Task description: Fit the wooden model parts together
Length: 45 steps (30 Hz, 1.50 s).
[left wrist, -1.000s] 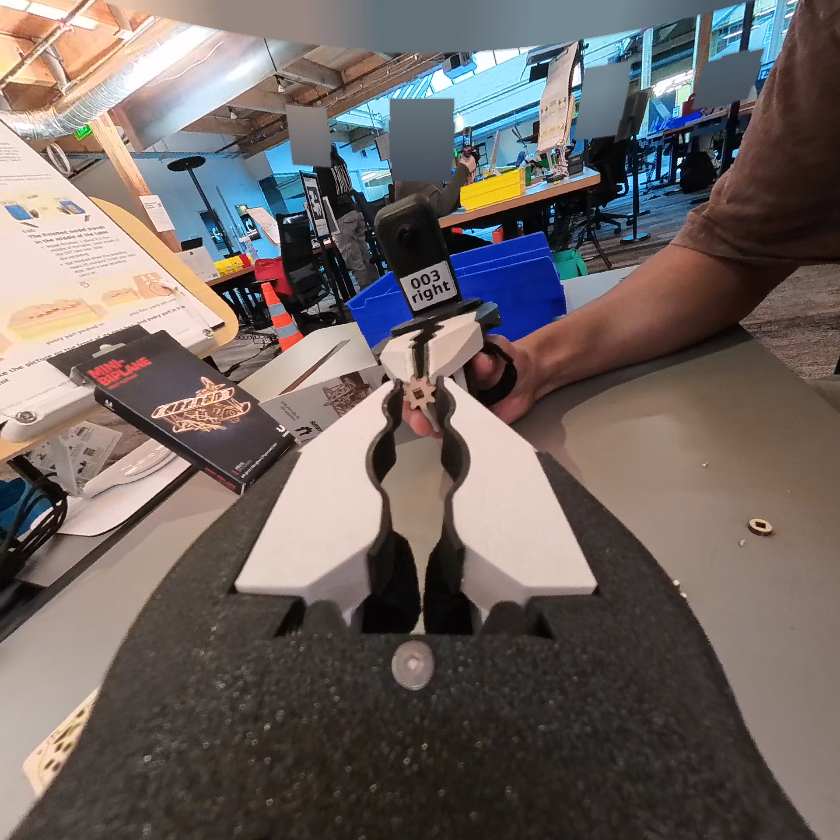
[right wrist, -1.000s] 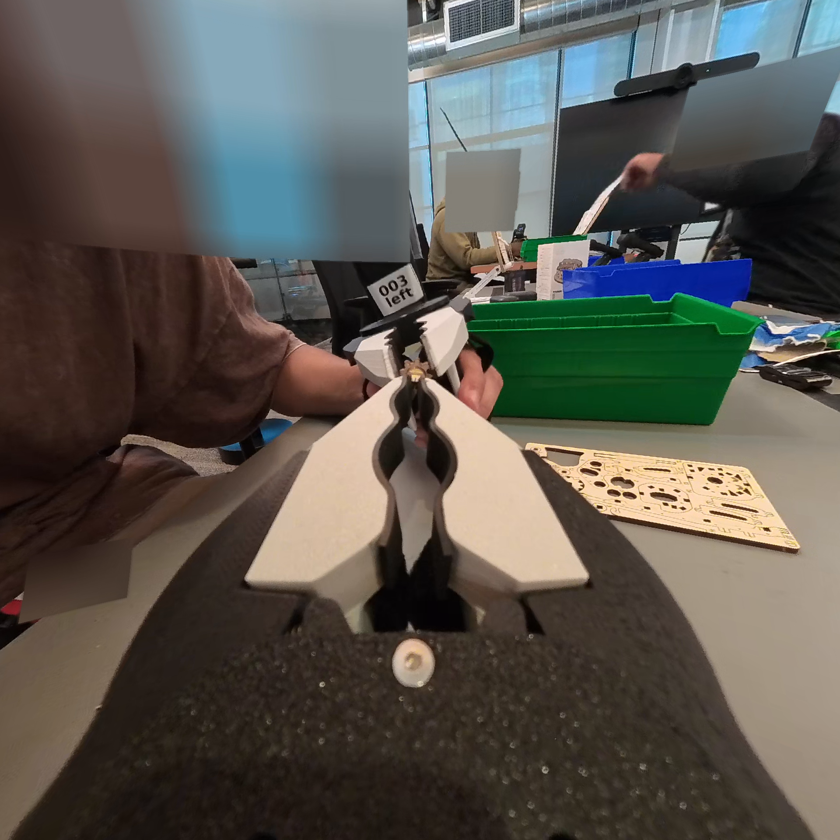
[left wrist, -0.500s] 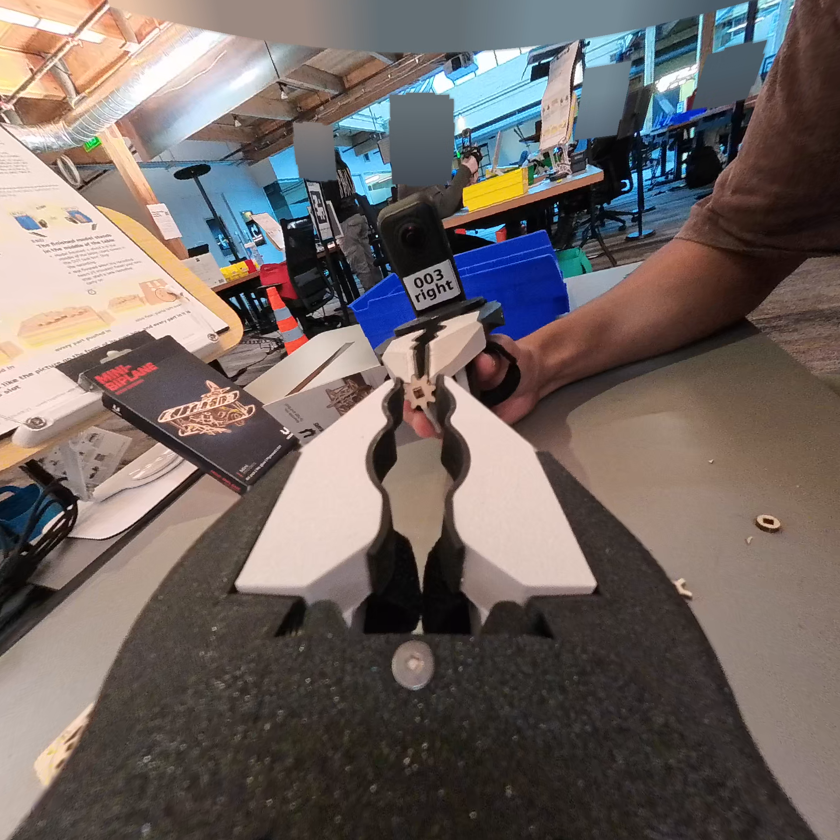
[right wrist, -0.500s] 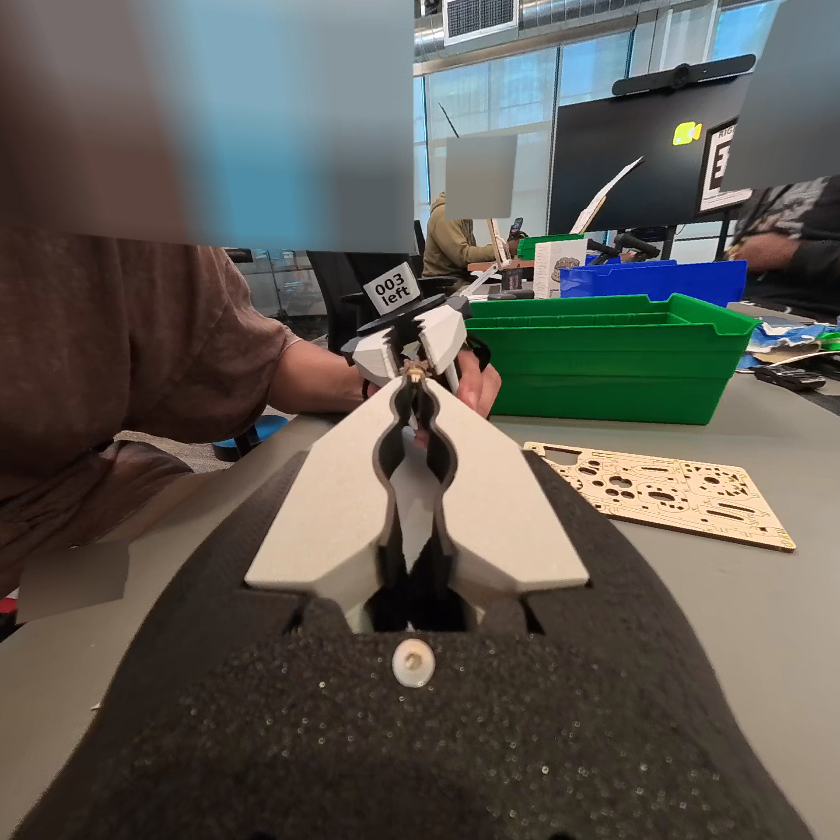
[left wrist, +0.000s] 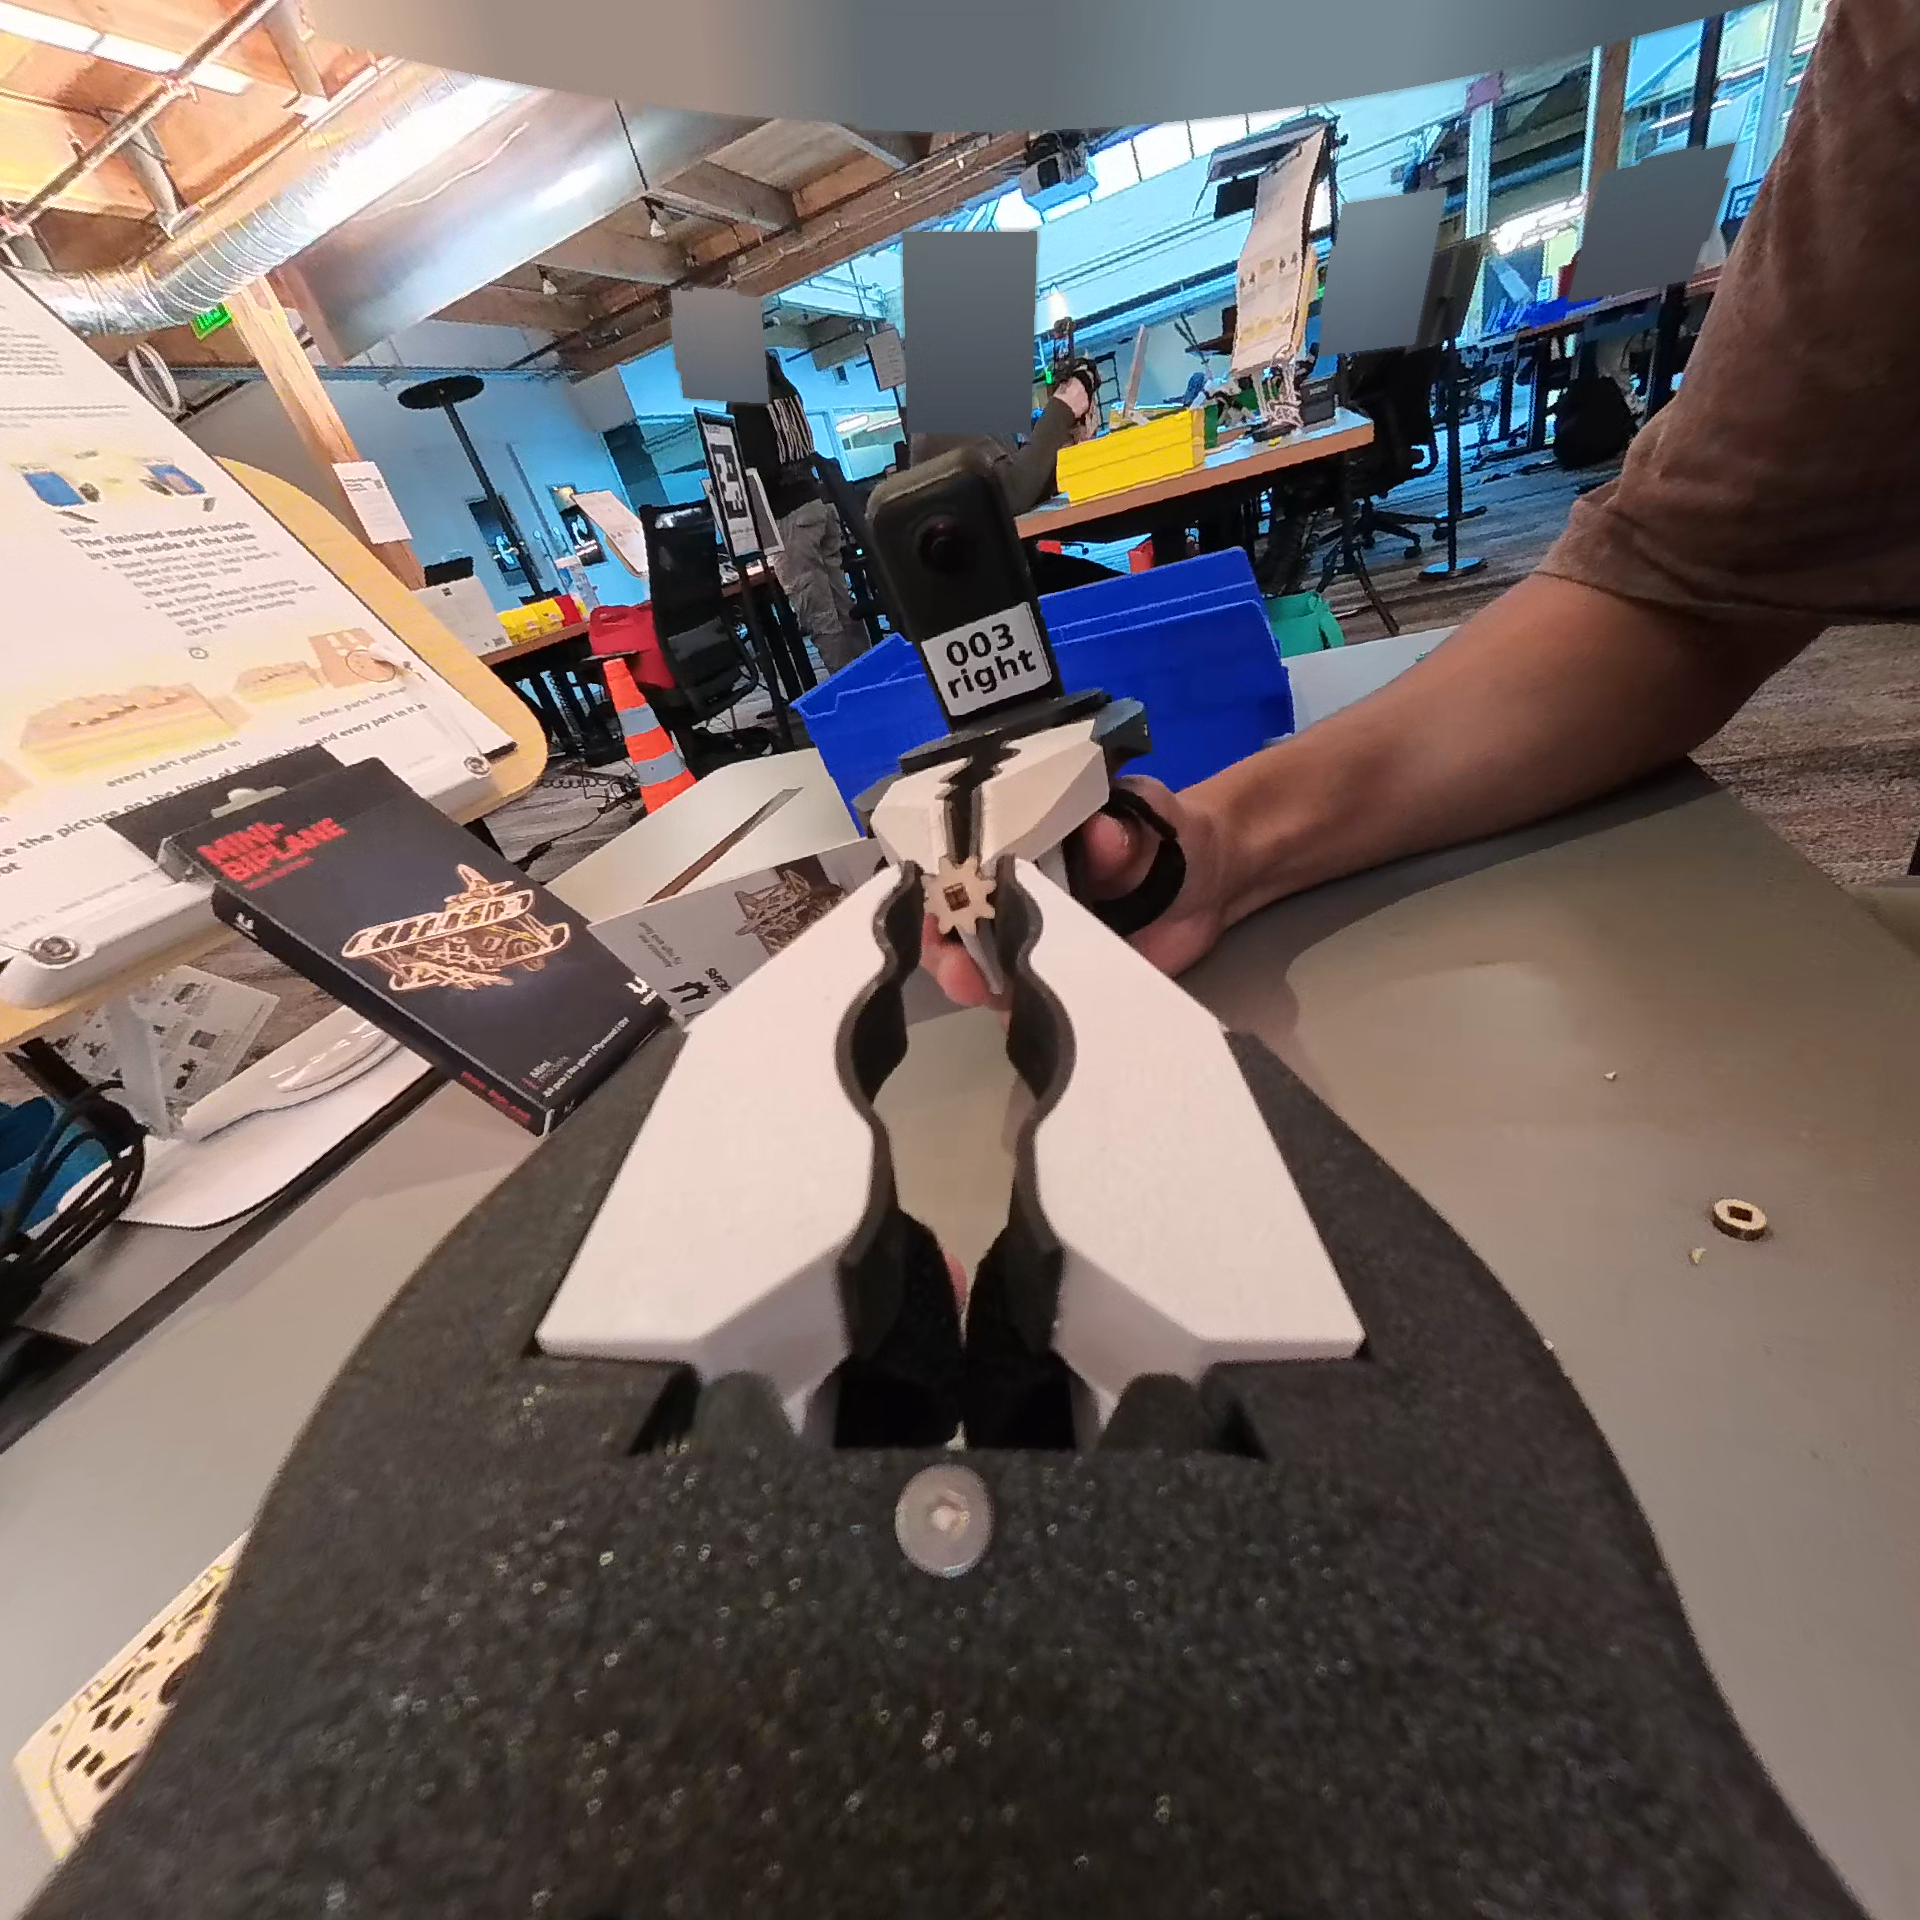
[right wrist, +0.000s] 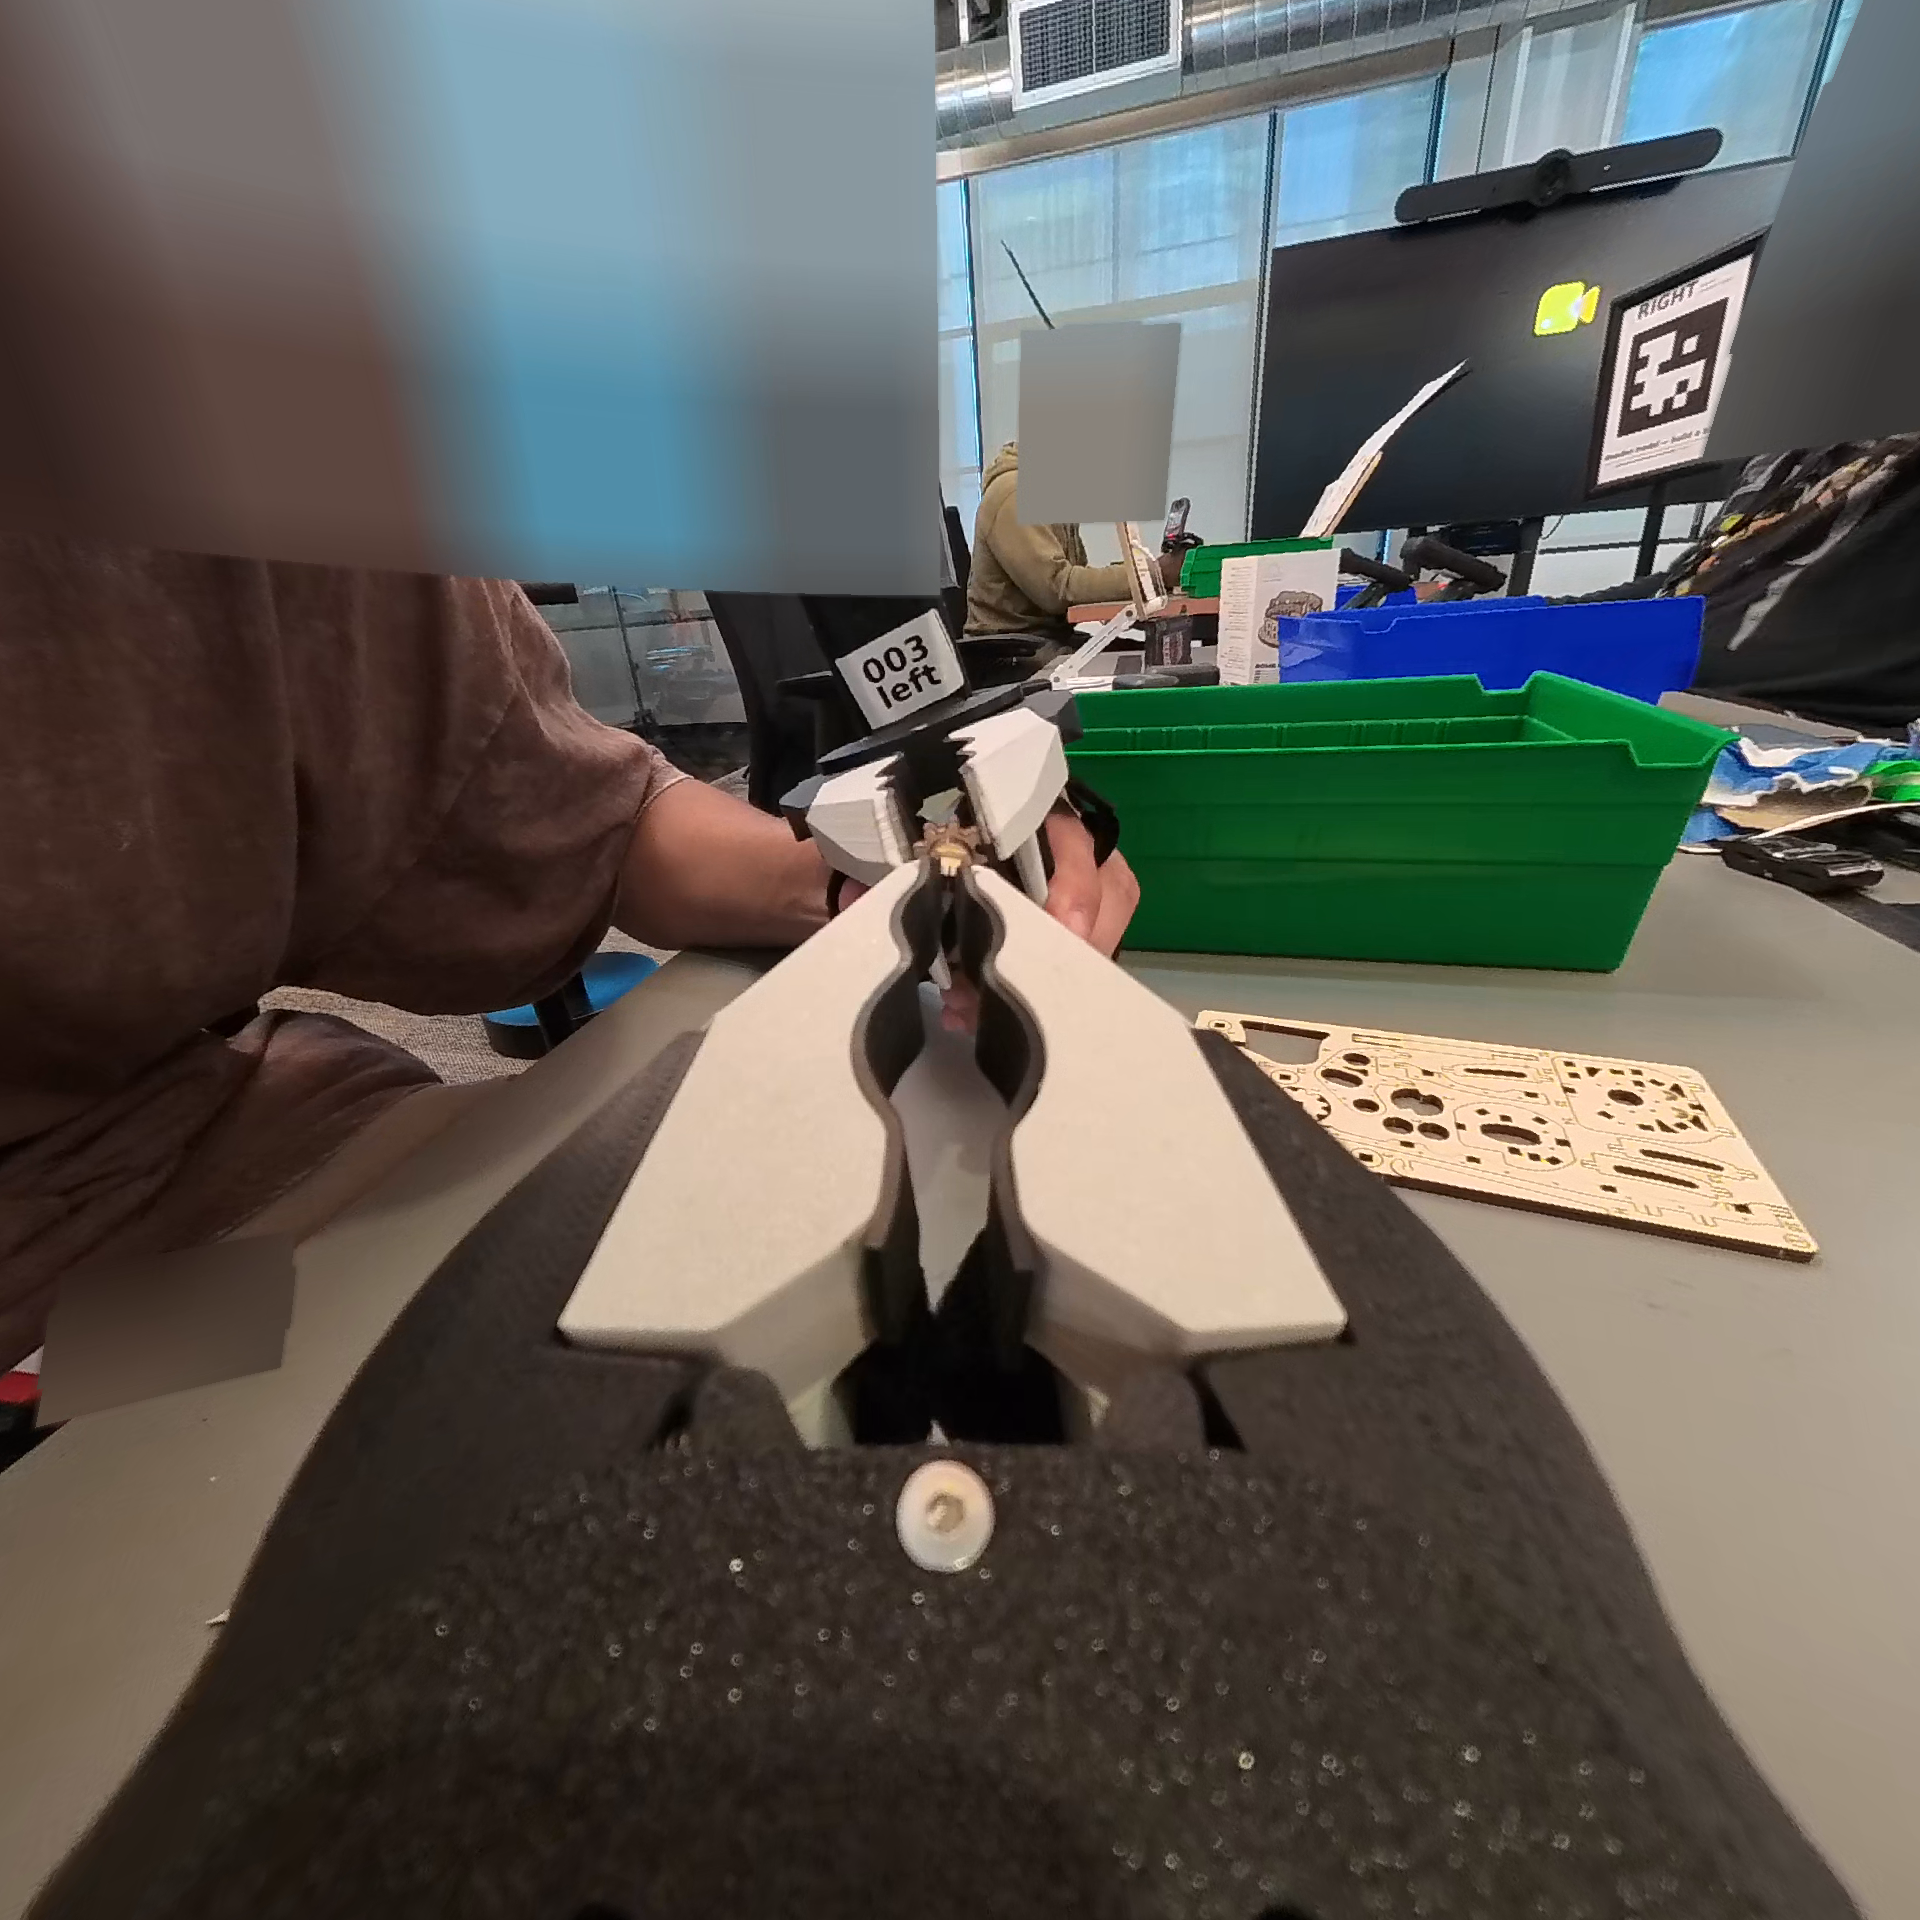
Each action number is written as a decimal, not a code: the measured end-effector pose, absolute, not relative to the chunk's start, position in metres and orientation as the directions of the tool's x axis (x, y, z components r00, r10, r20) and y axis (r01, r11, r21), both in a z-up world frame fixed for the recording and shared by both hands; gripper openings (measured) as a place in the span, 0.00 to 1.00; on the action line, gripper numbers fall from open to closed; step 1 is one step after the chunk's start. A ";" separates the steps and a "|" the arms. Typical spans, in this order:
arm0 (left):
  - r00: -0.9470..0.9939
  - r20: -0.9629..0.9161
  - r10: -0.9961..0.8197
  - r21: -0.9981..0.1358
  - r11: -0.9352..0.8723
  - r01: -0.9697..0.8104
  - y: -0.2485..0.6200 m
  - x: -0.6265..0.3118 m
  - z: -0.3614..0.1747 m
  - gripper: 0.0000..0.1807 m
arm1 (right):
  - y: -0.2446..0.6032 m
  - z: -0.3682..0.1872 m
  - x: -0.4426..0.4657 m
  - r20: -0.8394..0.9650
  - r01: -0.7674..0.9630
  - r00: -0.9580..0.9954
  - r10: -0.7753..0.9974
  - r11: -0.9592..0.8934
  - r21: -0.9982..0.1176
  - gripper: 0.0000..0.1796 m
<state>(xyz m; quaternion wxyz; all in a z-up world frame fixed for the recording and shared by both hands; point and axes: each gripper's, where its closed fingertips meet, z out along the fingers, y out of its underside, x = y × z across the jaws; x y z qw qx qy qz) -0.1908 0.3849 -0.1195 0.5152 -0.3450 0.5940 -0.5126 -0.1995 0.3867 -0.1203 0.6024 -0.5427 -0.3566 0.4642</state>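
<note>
above the grey table [left wrist: 1558, 1039], tip to tip: left gripper [left wrist: 961, 902], fingers narrowed onto a small pale wooden gear with a square hole [left wrist: 961, 900]; right gripper [right wrist: 945, 868], fingers narrowed at the same small wooden piece [right wrist: 948, 847], grip there too small to tell. flat tan laser-cut wooden parts sheet [right wrist: 1507, 1132] beside green plastic bin [right wrist: 1382, 810]. loose wooden washer [left wrist: 1739, 1220] lying apart.
</note>
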 end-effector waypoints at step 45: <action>-0.304 -0.144 -0.942 -0.983 0.173 -0.069 0.387 -0.187 -0.145 0.05 | 0.389 -0.144 -0.200 0.005 0.038 0.340 0.940 -0.009 -0.999 0.01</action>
